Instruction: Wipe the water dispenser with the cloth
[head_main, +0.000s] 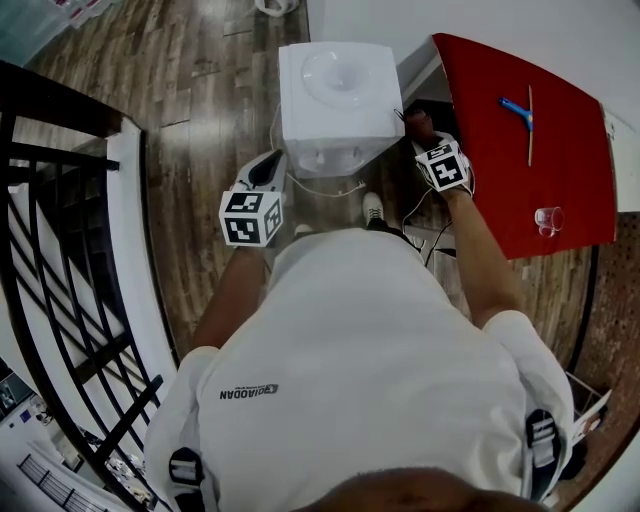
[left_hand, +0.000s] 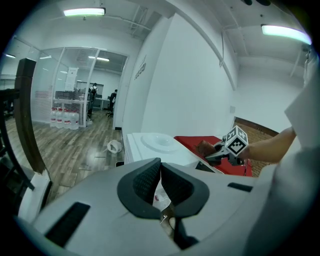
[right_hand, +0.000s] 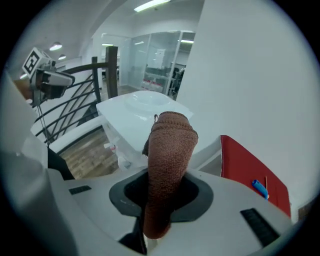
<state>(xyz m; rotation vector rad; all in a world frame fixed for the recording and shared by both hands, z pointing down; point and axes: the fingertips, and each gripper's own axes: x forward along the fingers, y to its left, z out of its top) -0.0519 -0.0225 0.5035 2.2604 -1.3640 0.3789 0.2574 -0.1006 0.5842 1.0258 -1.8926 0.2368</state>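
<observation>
The white water dispenser (head_main: 335, 95) stands on the wood floor in front of me, its round top recess empty. My right gripper (head_main: 427, 138) is shut on a folded brown cloth (right_hand: 170, 145), which sticks up out of the jaws and hides their tips. The cloth (head_main: 419, 122) hovers at the dispenser's right top corner; whether it touches is unclear. My left gripper (head_main: 270, 162) hangs by the dispenser's front left corner, jaws shut with nothing between them (left_hand: 160, 162). The left gripper view shows the dispenser (left_hand: 155, 145) and the right gripper (left_hand: 216, 149) beyond it.
A red table (head_main: 560, 190) stands to the right against the white wall, with a blue tool (head_main: 517, 110), a thin stick (head_main: 529, 125) and a clear glass (head_main: 548, 218) on it. A black railing (head_main: 60, 250) runs along the left. A cable (head_main: 330, 190) trails under the dispenser.
</observation>
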